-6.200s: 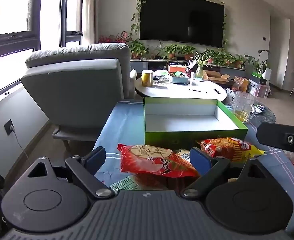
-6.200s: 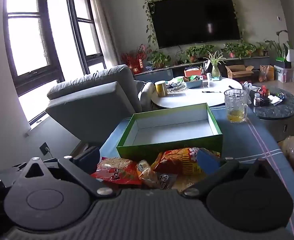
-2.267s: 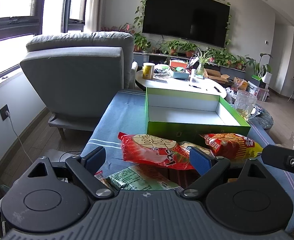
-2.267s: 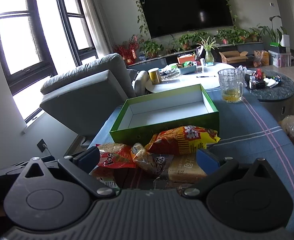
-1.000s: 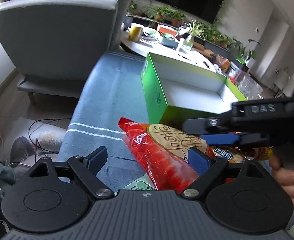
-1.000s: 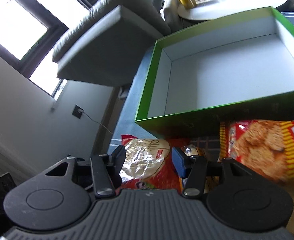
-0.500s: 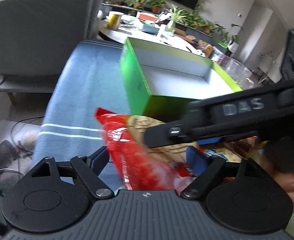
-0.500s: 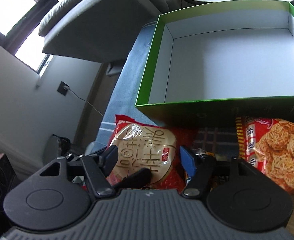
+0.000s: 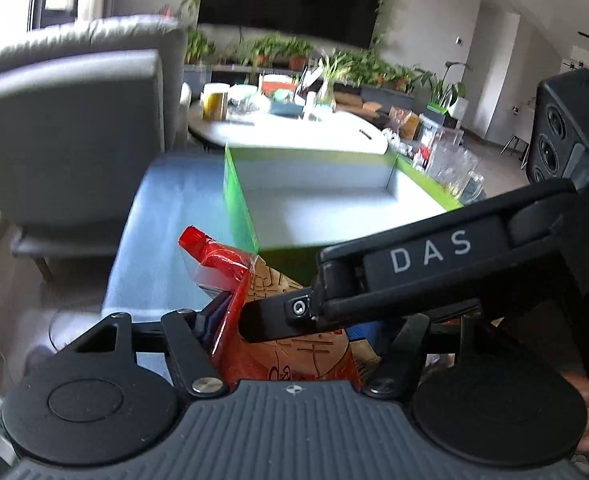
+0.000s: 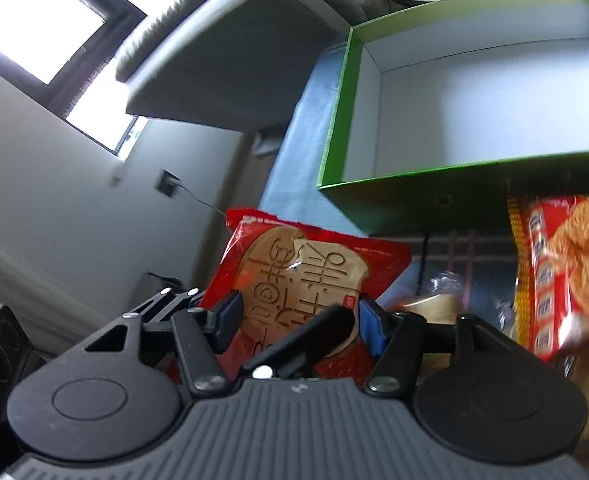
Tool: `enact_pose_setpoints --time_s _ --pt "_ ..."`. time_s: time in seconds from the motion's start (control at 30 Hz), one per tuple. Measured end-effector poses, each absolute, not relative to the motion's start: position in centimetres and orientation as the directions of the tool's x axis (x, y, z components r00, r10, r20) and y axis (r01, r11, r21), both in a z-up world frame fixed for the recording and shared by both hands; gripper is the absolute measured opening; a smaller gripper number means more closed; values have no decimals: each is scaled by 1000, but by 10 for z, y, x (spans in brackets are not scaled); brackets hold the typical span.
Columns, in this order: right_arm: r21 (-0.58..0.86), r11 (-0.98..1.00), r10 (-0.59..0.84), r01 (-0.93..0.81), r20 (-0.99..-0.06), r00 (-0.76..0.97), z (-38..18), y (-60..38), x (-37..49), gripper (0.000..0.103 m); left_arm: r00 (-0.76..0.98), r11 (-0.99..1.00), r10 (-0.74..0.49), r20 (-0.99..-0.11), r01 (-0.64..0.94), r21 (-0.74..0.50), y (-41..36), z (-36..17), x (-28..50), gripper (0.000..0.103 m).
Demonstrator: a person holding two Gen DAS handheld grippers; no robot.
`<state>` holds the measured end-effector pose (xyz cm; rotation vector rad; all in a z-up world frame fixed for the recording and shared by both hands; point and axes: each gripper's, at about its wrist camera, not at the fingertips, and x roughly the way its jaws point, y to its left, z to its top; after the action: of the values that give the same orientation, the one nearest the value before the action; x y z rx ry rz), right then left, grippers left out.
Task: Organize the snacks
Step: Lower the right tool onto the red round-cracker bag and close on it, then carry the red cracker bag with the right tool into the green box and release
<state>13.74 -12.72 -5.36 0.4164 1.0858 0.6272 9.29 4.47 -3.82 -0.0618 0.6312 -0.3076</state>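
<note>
2 tongs in play, both at the same red cracker packet (image 10: 294, 276). Left tongs (image 9: 290, 332): jaws have just been closing, packet stands tilted between them, left blue pad against its edge; right pad hidden behind the other tool, so I cannot tell if the pinch is complete. Right tongs (image 10: 296, 316): jaws wide, narrowed a little just now, packet face between the 2 blue pads with a gap each side, not pressing. In the left view the right tongs cross over the packet, black finger labelled "DAS" lying on its face.

1 green box (image 10: 336, 128), white inside, nothing in it, sits on the blue-clothed desk (image 9: 162, 216) just beyond the packet. 1 more red-yellow biscuit packet (image 10: 562, 264) lies right of it, in front of the box wall. 1 small clear-wrapped snack (image 10: 438, 300) between the 2 packets. Further items there too blurred to count.

1 grey armchair (image 9: 66, 128) behind the desk.
</note>
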Motion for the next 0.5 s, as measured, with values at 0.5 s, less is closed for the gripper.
enact_pose_setpoints --time_s 0.5 --pt "538 778 606 -323 -509 611 12 -178 131 75 822 918 -386 -420 385 -90 -21 19 133 62"
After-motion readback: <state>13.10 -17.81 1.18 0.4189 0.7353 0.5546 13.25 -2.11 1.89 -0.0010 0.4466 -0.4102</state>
